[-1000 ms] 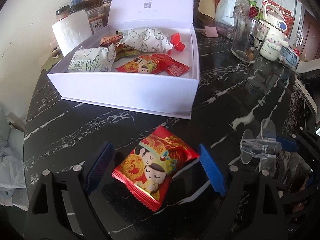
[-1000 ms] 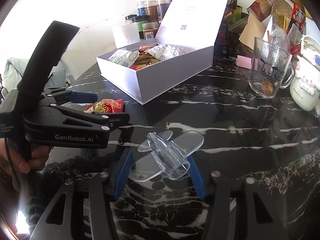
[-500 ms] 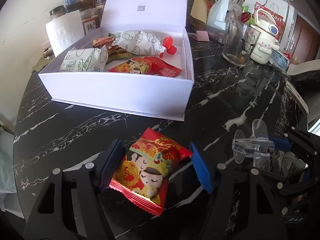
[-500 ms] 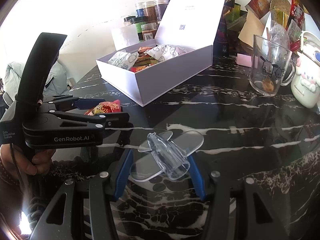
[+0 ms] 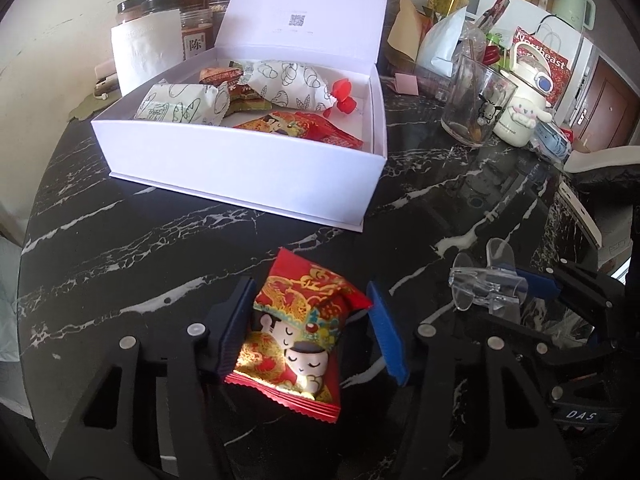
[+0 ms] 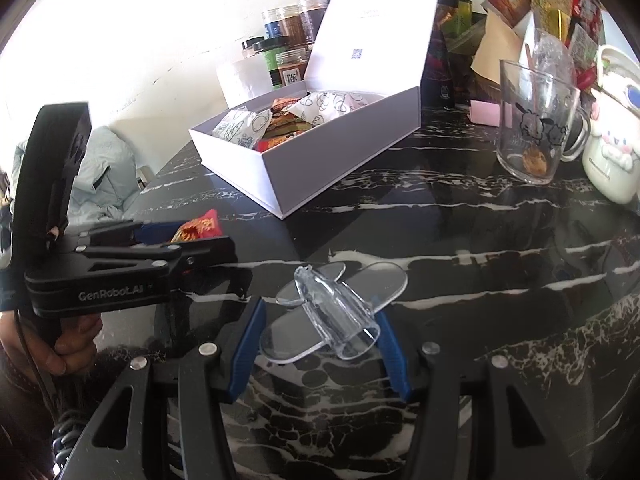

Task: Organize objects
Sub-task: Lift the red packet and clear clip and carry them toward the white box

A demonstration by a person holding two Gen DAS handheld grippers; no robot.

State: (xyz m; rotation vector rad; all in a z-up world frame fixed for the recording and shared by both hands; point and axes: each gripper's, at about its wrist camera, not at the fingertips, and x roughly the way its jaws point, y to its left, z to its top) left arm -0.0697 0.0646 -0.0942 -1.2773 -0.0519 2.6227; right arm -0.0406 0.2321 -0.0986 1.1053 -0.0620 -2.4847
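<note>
A red snack packet (image 5: 296, 344) with a cartoon figure lies on the black marble table (image 5: 120, 220). My left gripper (image 5: 310, 308) is closing on it, and its blue pads press the packet's sides so that it bunches up. The right wrist view shows the same gripper (image 6: 176, 236) and packet (image 6: 198, 230) at the left. My right gripper (image 6: 318, 320) is shut on a clear plastic piece (image 6: 332, 312), held just over the table. That clear piece (image 5: 484, 284) also shows at the right of the left wrist view. Beyond stands an open white box (image 5: 240, 168) holding white-wrapped snacks (image 5: 184, 104) and another red packet (image 5: 288, 124).
A glass mug (image 5: 478, 108) and a white character mug (image 5: 520, 120) stand at the back right among bags and packets. Jars (image 5: 192, 0) and a paper roll (image 5: 144, 52) stand behind the box. A person's hand (image 6: 72, 344) grips the left tool's handle.
The left jaws have narrowed from well clear of the red packet to pressing it, and the packet has turned and bunched. The right gripper and its clear piece have stayed put.
</note>
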